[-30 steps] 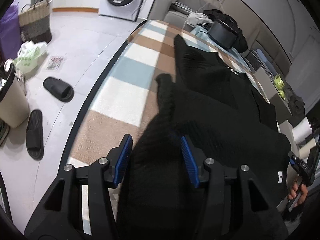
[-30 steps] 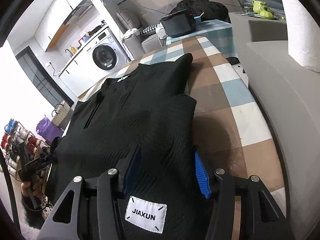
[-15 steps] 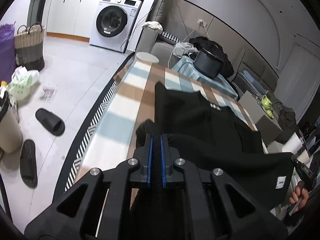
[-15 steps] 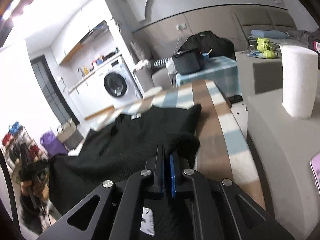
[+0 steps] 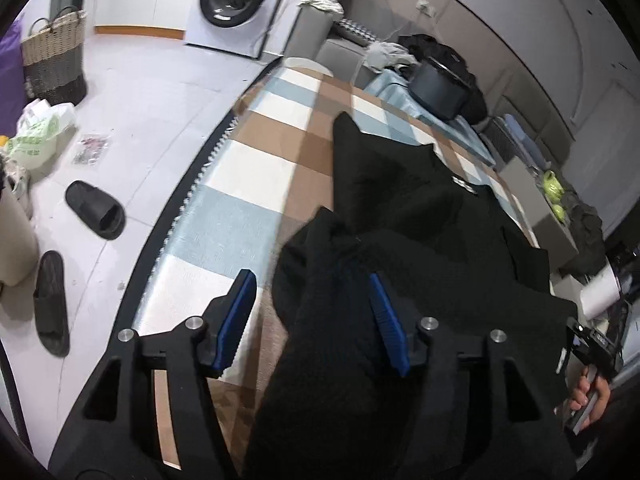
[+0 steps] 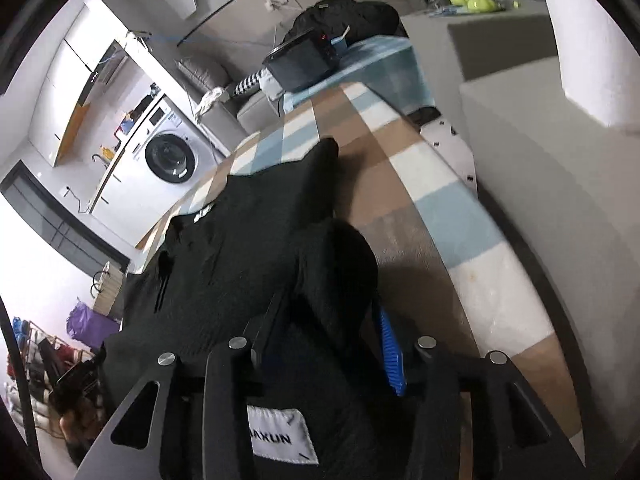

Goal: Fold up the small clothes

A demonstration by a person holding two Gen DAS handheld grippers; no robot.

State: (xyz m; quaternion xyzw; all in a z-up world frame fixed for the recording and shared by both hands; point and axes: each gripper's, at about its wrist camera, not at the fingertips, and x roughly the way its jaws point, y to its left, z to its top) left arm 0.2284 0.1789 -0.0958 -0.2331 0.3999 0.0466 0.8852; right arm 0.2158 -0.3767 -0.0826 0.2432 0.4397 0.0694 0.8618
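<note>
Black garment [image 5: 420,248], coarse ribbed knit, matte, spread across checked mat [image 5: 256,184] with brown, pale blue and cream squares; short low pile, dark toothed trim along the rounded edge. Near hem folded up over the body, forming a thick rounded double layer with a soft lumpy corner at each side.

Left gripper [image 5: 312,312]: jaws apart, just been opening. Blue ribbed pads, matte black frame, round silver bolt heads. Folded left corner of the knit lies between the pads, nearer the right-hand one; left-hand pad clear of the cloth with mat showing in the gap. No clamp.

Right gripper [image 6: 324,336]: jaws apart, just been opening. Folded right corner bulges up between the fingers and drapes over the inner side; only the outer blue pad visible, inner one hidden by cloth. Pads not seen pressing. White woven label [image 6: 282,438], rectangular, black lettering partly covered, sits on the knit below the jaws.

Far end of the garment tapers to a pointed corner; small white neck tag [image 5: 464,185] near the middle.

Surroundings: glossy white floor tiles, front-load washing machine [image 5: 236,0] with round dark door, woven basket [image 5: 54,56], two black rubber slippers [image 5: 94,216], white paper-towel roll [image 6: 584,40], grey upholstered block.
</note>
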